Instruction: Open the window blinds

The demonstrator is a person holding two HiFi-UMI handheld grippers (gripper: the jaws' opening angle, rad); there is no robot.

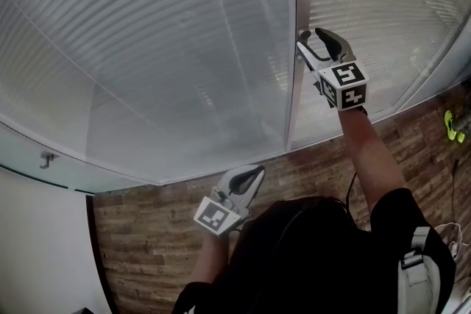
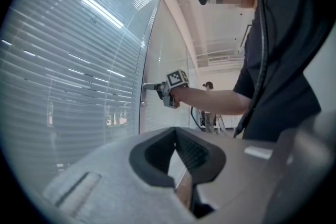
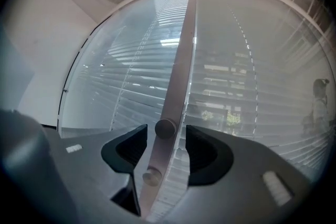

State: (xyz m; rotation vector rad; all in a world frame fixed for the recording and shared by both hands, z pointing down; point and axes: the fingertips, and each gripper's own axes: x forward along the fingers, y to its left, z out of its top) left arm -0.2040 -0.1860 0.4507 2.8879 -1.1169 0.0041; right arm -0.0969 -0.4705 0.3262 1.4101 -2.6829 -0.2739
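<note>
Straddling blinds' knob (image 3: 166,128); right tool (image 3: 165,136) jaws apart

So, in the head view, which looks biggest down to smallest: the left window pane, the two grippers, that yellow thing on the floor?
1. Left window pane.
2. Right gripper and left gripper: much alike; the left is nearer the camera, so I won't rank them.
3. Yellow thing, cut off at the edge.

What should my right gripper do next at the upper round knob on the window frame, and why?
Probably close the right gripper on the upper knob, then try turning it. Its jaws stand open on either side of that knob without touching it, and the blinds look mostly closed.
</note>
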